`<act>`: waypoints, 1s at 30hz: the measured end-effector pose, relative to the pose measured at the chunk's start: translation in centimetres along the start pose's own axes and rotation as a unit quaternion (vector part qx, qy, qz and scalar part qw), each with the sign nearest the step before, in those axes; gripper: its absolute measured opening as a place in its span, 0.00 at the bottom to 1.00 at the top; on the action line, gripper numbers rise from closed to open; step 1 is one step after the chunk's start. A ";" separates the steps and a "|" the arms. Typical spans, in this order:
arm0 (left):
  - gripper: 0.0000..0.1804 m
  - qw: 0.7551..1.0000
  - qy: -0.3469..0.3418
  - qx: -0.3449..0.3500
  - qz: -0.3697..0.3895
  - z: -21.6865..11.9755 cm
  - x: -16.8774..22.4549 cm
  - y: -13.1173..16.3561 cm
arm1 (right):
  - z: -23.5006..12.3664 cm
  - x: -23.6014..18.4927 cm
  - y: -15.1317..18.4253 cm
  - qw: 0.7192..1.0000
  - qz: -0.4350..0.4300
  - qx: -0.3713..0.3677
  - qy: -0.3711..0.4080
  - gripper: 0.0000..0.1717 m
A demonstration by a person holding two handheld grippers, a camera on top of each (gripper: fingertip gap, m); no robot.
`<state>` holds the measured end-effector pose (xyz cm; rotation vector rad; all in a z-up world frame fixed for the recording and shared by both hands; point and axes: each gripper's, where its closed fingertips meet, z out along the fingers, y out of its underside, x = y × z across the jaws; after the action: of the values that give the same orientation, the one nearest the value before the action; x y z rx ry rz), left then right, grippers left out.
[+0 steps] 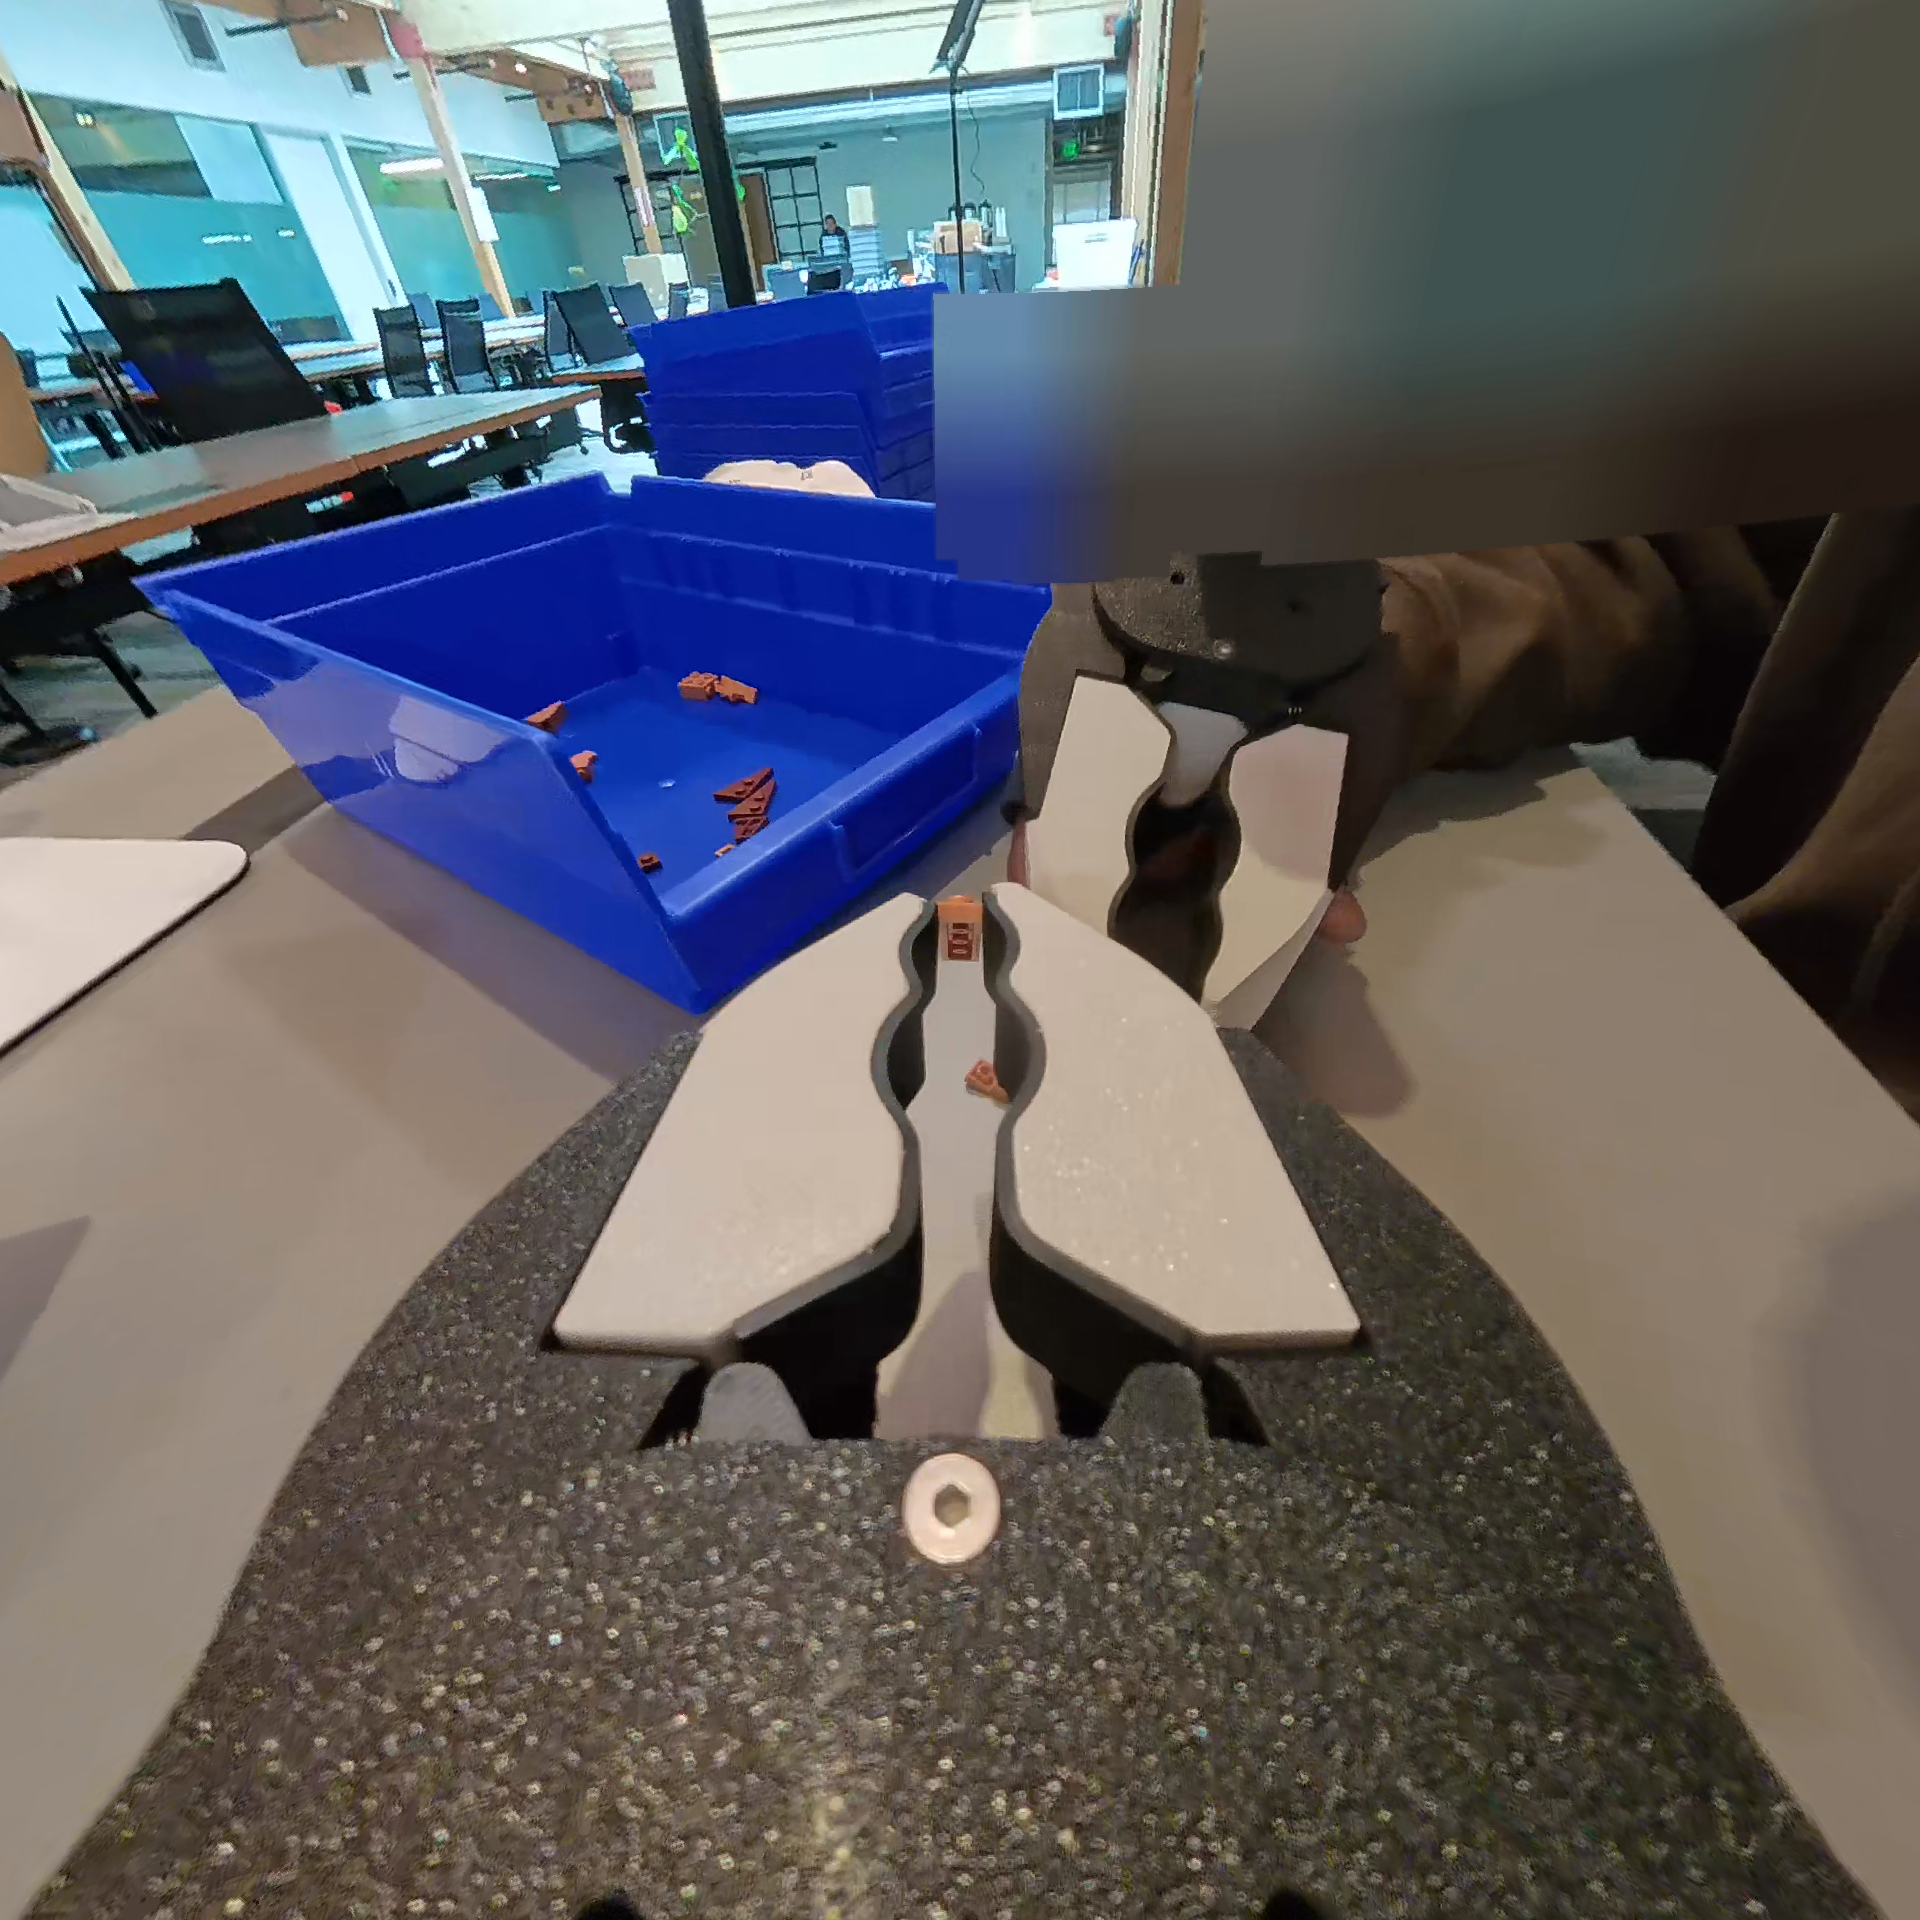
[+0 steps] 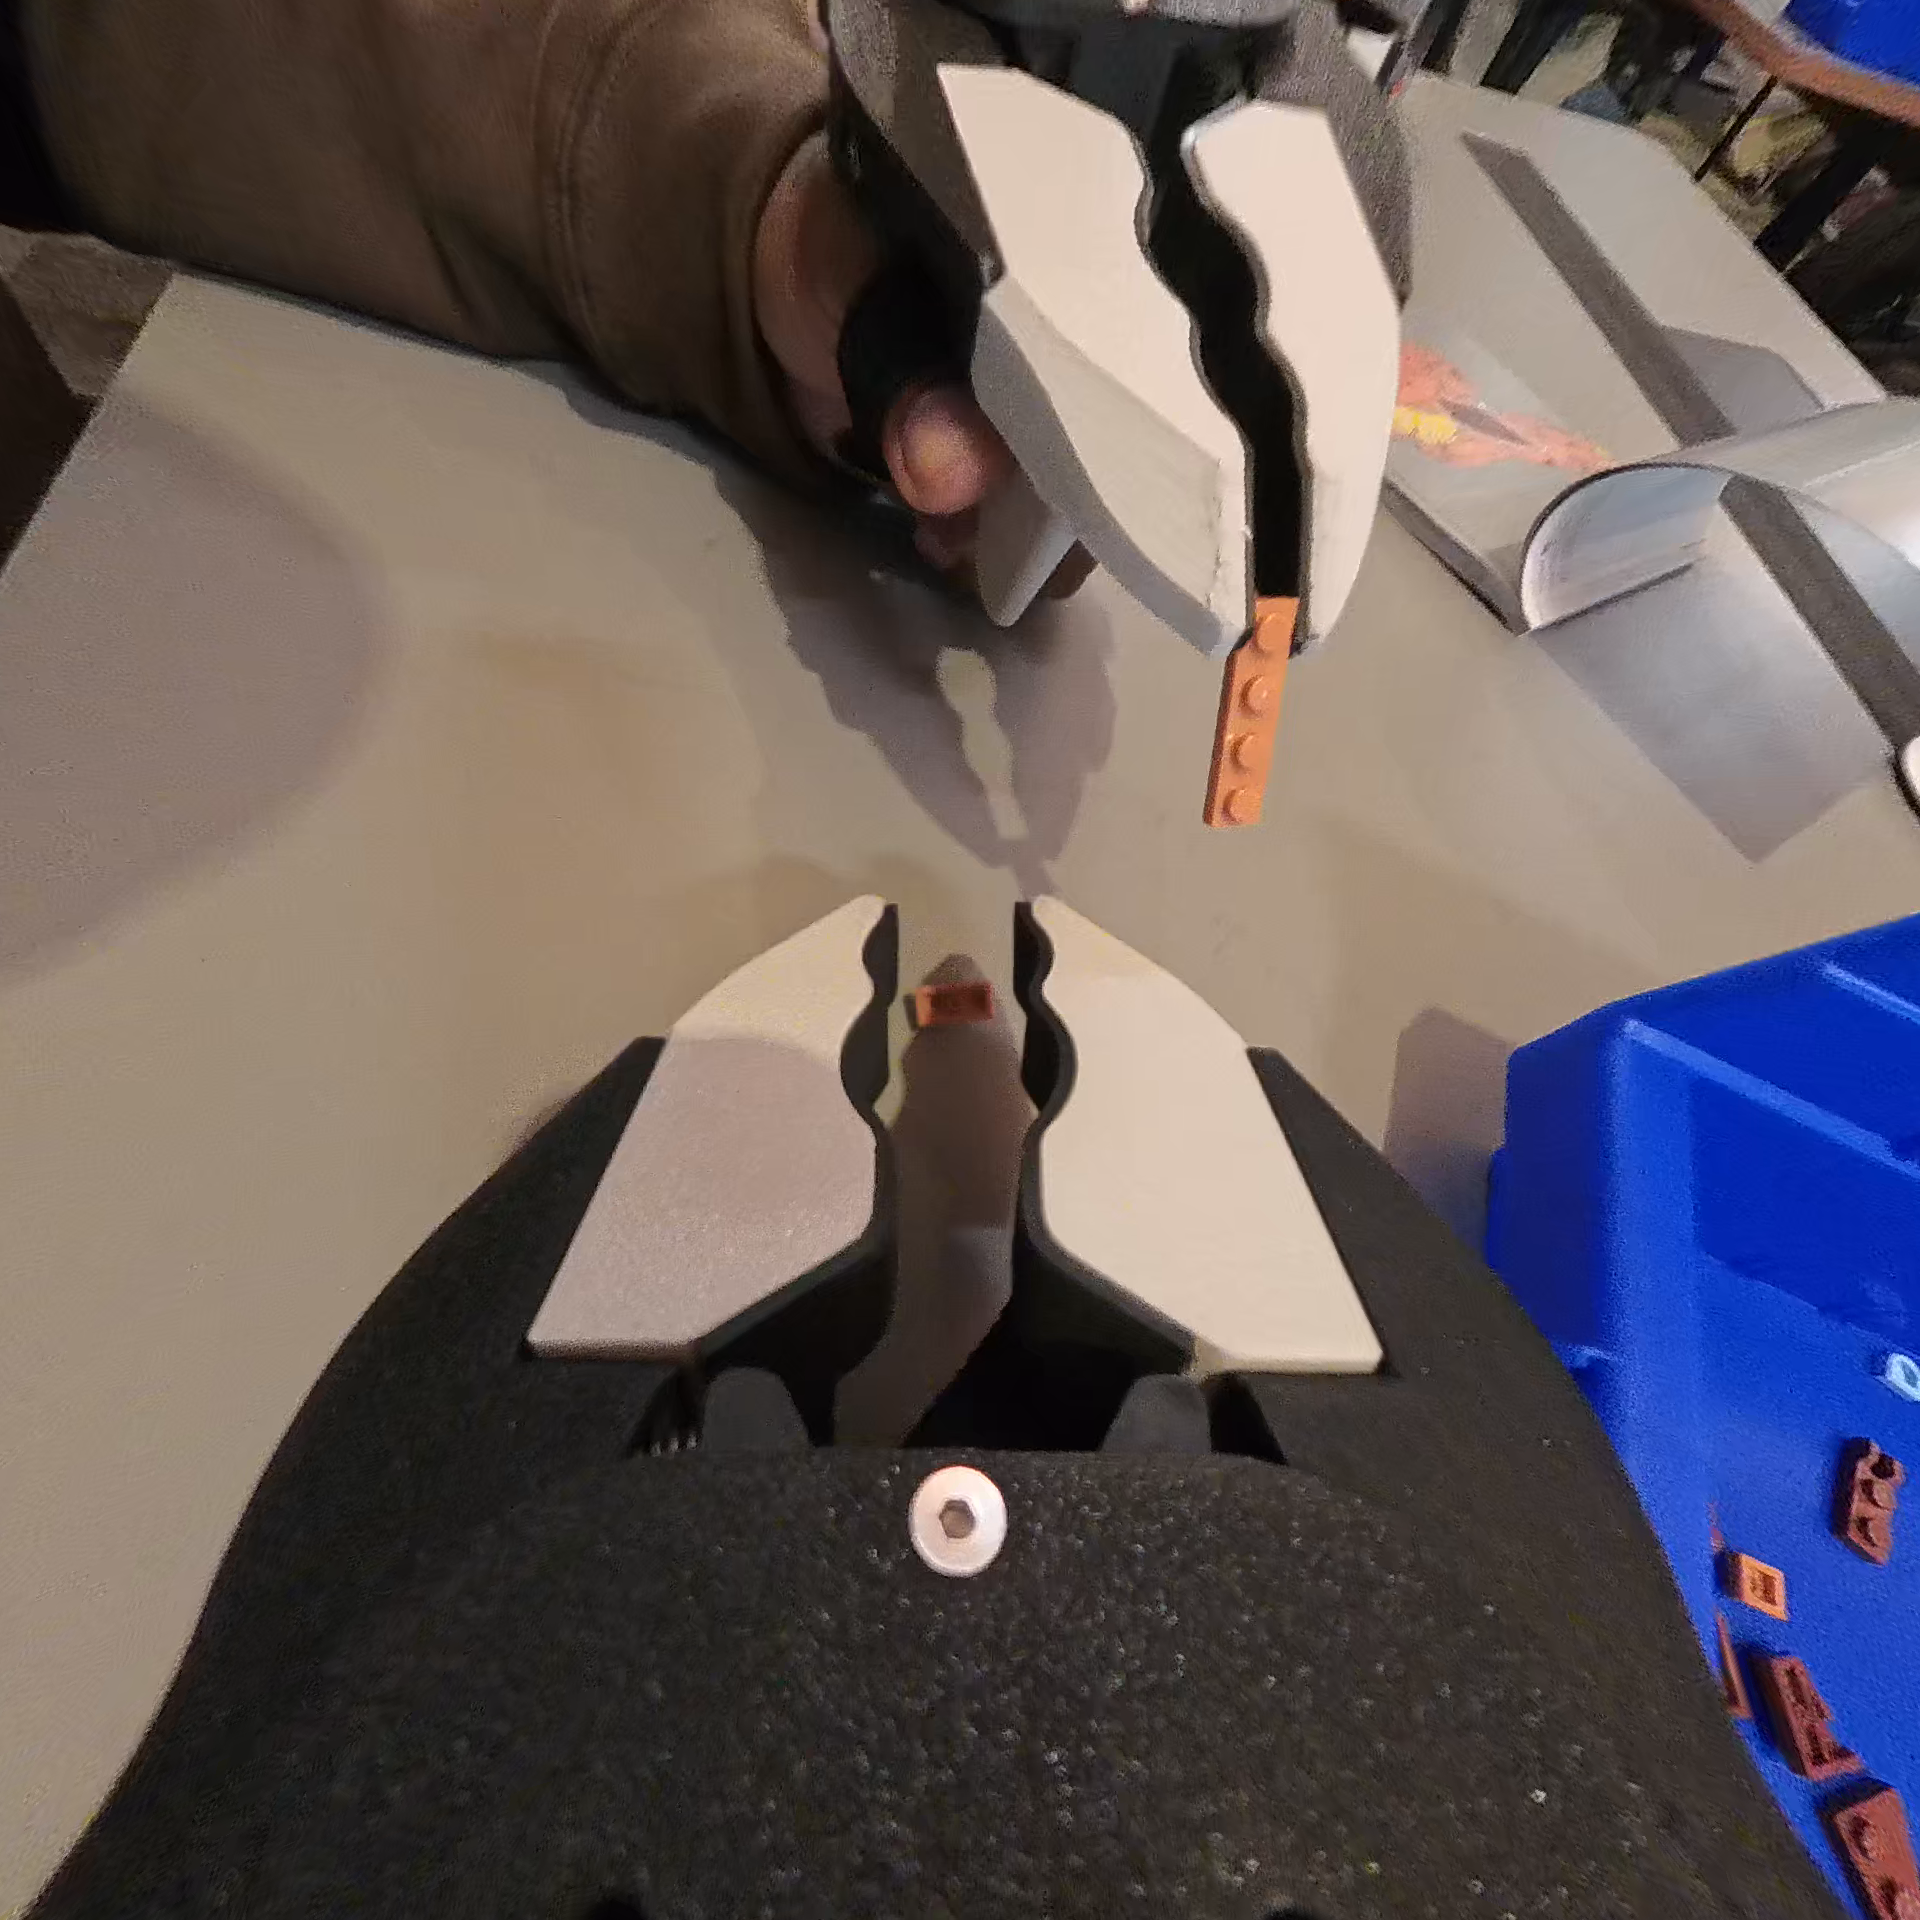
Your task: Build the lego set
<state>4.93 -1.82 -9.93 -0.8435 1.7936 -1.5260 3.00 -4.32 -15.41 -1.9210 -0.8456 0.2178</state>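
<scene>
We had L claw [image 2: 1270,623] clamping an orange plate [image 2: 1242,727] by its end beside the bin [image 1: 665,727], studs exposed; R claw [image 2: 956,914] was released over a small brick [image 2: 951,1004].

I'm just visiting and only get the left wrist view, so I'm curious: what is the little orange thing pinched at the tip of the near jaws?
Observer: The right wrist view shows it side-on. It is a long orange plate with a row of studs, hanging down from the left gripper.
Operator: And the jaws opposite, are they holding anything?
Observer: No. The right gripper stands open, and a small brown brick sits between its fingers, touching neither.
</scene>
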 end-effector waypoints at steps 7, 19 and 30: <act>0.04 0.994 0.016 0.046 -0.094 -0.3 -0.5 -1.0 | -1.5 3.1 -0.8 0.989 -0.077 0.030 0.122 0.14; 0.04 0.964 0.070 0.121 -0.225 0.1 0.6 -2.7 | -3.4 3.5 -4.3 0.962 -0.124 0.123 0.209 0.16; 0.06 0.977 0.078 0.113 -0.166 0.3 1.6 -2.8 | -4.4 3.2 -4.9 0.974 -0.057 0.170 0.141 0.04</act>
<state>4.43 -3.62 -7.32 -0.9668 1.6000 -2.0181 5.20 -4.09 -8.45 -1.5329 -0.6758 0.0144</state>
